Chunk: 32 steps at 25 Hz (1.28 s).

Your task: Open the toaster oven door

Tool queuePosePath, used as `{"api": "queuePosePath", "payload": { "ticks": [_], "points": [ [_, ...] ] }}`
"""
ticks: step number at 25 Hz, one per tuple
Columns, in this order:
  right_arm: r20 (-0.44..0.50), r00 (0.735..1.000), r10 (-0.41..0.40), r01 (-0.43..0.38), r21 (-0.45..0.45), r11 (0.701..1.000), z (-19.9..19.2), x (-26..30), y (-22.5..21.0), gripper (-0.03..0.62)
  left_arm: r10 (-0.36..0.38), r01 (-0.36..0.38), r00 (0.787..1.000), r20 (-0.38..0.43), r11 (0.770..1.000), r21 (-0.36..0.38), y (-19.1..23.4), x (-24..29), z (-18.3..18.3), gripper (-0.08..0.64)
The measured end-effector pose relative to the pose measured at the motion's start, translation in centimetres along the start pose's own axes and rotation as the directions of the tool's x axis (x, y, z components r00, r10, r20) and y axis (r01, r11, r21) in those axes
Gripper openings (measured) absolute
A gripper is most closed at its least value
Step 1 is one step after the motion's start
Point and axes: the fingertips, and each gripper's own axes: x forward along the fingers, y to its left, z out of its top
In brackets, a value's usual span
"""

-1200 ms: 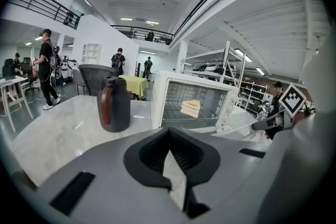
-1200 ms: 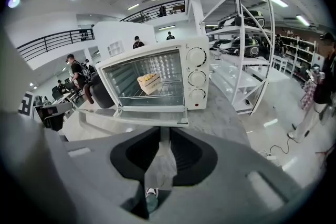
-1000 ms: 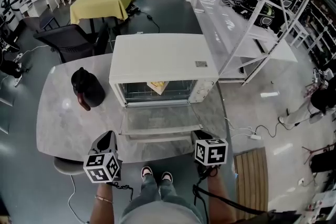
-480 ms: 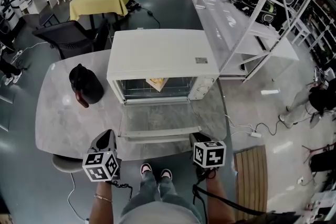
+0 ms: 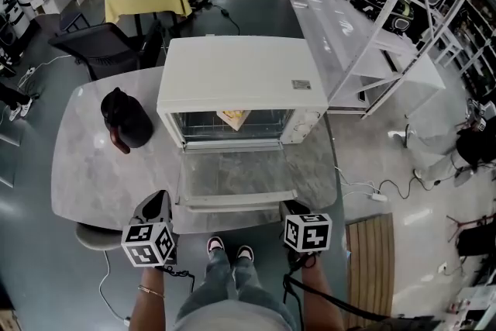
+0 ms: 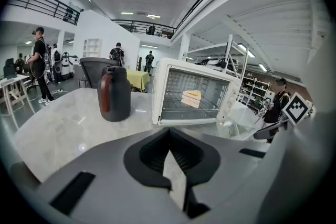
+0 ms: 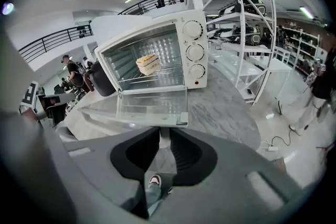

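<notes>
Toaster oven (image 5: pixel 240 77): centre of marble table (image 5: pixel 85 174), door (image 5: pixel 236 176) lying flat toward the near edge, so the job looks done. Right gripper (image 5: pixel 293 207): by the door's front corner, jaws narrowly apart, empty. Left gripper (image 5: pixel 159 204): by the other corner, tips together, empty. Dark jug (image 5: pixel 124 120) stands left; bare marble flanks the door.

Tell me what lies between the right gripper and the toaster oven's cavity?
Only the glass door, folded down flat above the table; both the head view and right gripper view show it.
</notes>
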Motion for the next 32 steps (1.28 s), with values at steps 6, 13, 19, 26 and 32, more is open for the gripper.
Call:
{"api": "queuePosePath", "payload": {
  "ticks": [6,13,19,26,32],
  "points": [
    [-0.015,1.000,0.002,-0.001,0.004,1.000,-1.3,0.7,-0.3,0.072,0.005,-0.005,1.000,-0.021,1.000,0.006,0.0,0.2,-1.0,0.005],
    [-0.030,1.000,0.001,0.000,0.018,1.000,-2.7,1.5,-0.5,0.072,0.009,-0.009,0.999,-0.049,1.000,0.011,0.3,0.2,-2.2,0.005],
    [-0.053,0.999,-0.007,0.009,0.030,1.000,-3.9,2.3,-0.8,0.071,0.012,-0.012,0.998,-0.060,1.000,0.005,0.7,0.2,-2.7,0.005],
    [-0.072,0.997,-0.019,0.021,0.031,0.999,-4.9,3.1,-1.1,0.069,0.024,-0.024,0.997,-0.071,1.000,-0.003,1.7,0.2,-3.6,0.005],
    [-0.092,0.995,-0.030,0.033,0.032,0.999,-5.5,3.4,-1.2,0.069,0.032,-0.034,0.996,-0.079,0.999,-0.027,2.5,0.0,-4.3,0.005]
  ]
}}
